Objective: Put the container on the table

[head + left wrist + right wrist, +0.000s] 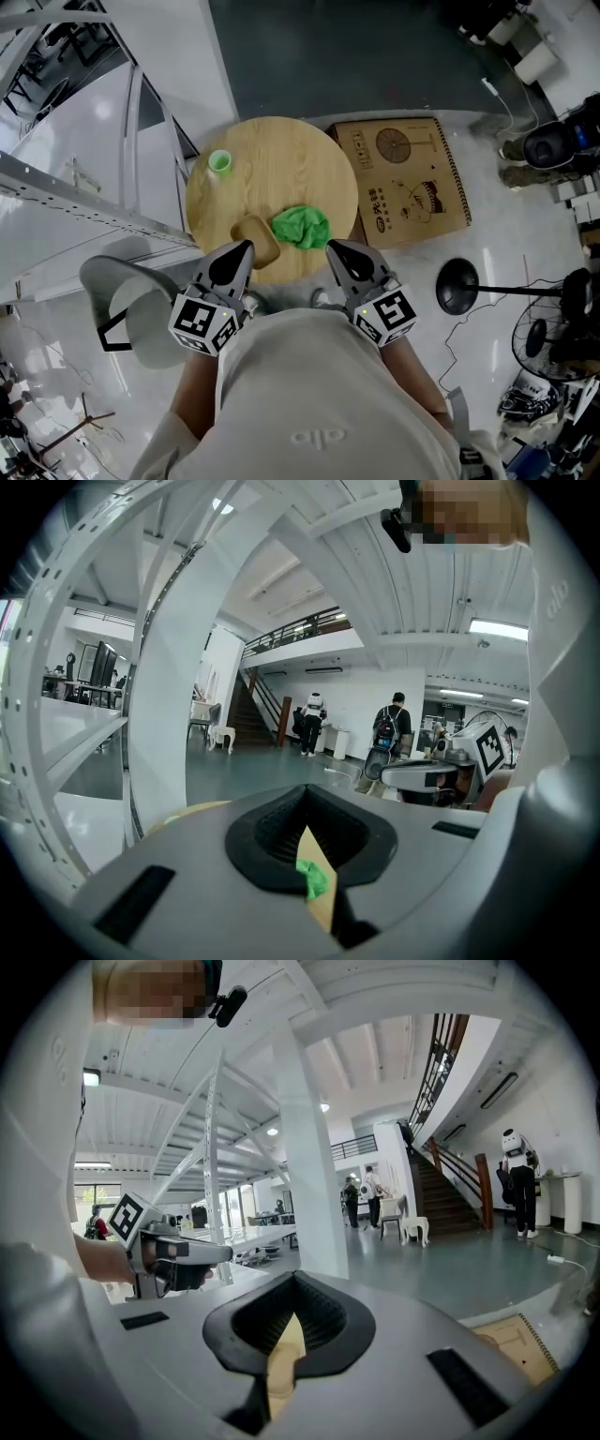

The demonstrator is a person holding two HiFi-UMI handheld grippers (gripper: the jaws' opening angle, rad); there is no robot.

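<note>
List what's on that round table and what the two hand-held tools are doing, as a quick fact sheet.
Table: round wooden table
On it: green cup, green cloth, brown container
Left tool: jaws together, empty, by the container
Right tool: jaws together, empty, at the table's near edge
Floor: cardboard box

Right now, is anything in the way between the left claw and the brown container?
Nothing visible is. The left claw points right at the brown container on the table. The green cloth lies beside it, not between.
</note>
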